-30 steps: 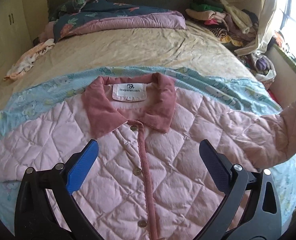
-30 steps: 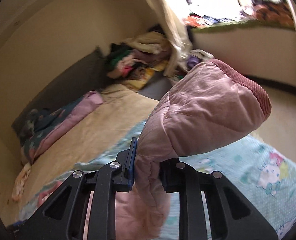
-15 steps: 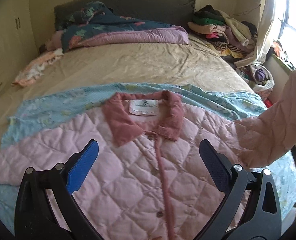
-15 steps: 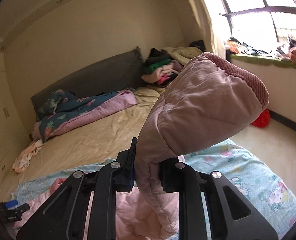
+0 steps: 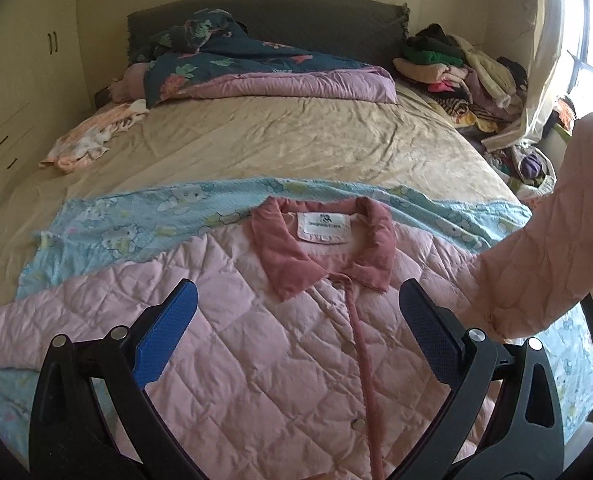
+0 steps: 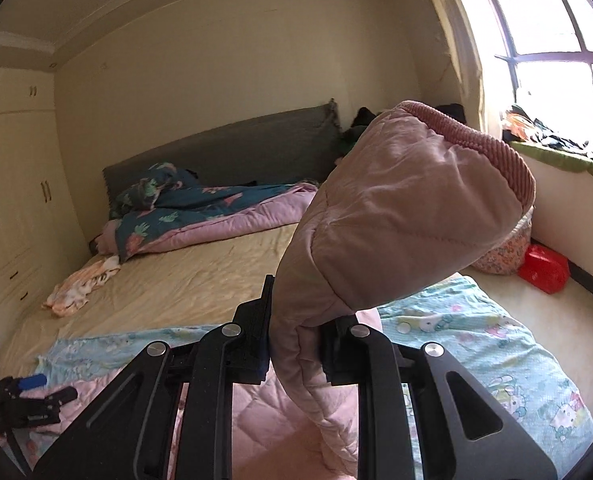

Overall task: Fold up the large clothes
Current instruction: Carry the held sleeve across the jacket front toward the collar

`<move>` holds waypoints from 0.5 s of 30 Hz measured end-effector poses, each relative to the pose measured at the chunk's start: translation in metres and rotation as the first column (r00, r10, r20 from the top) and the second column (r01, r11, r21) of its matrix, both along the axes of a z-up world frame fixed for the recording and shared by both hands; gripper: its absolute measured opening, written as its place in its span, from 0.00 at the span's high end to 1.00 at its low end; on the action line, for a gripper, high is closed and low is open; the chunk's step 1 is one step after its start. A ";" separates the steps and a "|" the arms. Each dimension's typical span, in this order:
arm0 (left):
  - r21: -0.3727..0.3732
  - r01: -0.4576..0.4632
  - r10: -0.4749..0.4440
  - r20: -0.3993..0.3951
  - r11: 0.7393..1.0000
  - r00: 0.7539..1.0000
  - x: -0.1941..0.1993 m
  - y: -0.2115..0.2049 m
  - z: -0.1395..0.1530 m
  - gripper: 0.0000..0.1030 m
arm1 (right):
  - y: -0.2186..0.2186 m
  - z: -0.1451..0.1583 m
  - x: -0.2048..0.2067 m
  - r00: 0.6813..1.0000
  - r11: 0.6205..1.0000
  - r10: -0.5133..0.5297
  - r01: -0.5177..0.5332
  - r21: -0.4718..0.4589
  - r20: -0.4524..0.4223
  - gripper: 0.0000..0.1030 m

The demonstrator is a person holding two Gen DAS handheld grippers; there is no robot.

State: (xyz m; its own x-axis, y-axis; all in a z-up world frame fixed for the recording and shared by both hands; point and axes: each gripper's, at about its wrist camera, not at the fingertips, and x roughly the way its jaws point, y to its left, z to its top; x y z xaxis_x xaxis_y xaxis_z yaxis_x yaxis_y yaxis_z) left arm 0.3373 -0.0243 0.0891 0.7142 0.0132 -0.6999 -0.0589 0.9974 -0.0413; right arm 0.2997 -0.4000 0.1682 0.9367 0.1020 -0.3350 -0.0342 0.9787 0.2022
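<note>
The sleeve [image 6: 396,216] of the pink jacket [image 5: 280,360] is pinched by the right gripper [image 6: 296,344]; the left gripper [image 5: 296,332] is held spread above it.

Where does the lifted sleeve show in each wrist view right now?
Left wrist: sleeve rises at the right edge, above the jacket.
Right wrist: sleeve fills the centre, pinched in the right gripper, cuff up.
Shared landmark: grey headboard.
</note>
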 end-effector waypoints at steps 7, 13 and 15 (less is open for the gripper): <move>-0.058 -0.021 0.022 0.004 0.998 1.000 -0.002 0.031 0.002 0.08 | 0.038 0.007 0.005 0.999 0.998 0.052 -0.052 -0.040 -0.010 0.83; -0.093 -0.020 0.020 0.000 0.995 1.000 -0.004 0.052 -0.005 0.08 | 0.067 0.003 0.008 0.996 0.994 0.090 -0.091 -0.058 -0.021 0.83; -0.087 -0.018 0.018 0.000 0.996 1.000 -0.005 0.057 -0.006 0.08 | 0.081 0.001 0.011 0.994 0.992 0.106 -0.108 -0.064 -0.025 0.83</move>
State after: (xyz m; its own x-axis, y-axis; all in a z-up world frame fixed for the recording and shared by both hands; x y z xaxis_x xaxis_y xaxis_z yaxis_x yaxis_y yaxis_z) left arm 0.3320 0.0324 0.0827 0.7151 -0.0348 -0.6982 -0.0770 0.9888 -0.1282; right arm 0.3103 -0.3194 0.1688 0.9141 0.1785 -0.3642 -0.1358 0.9808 0.1401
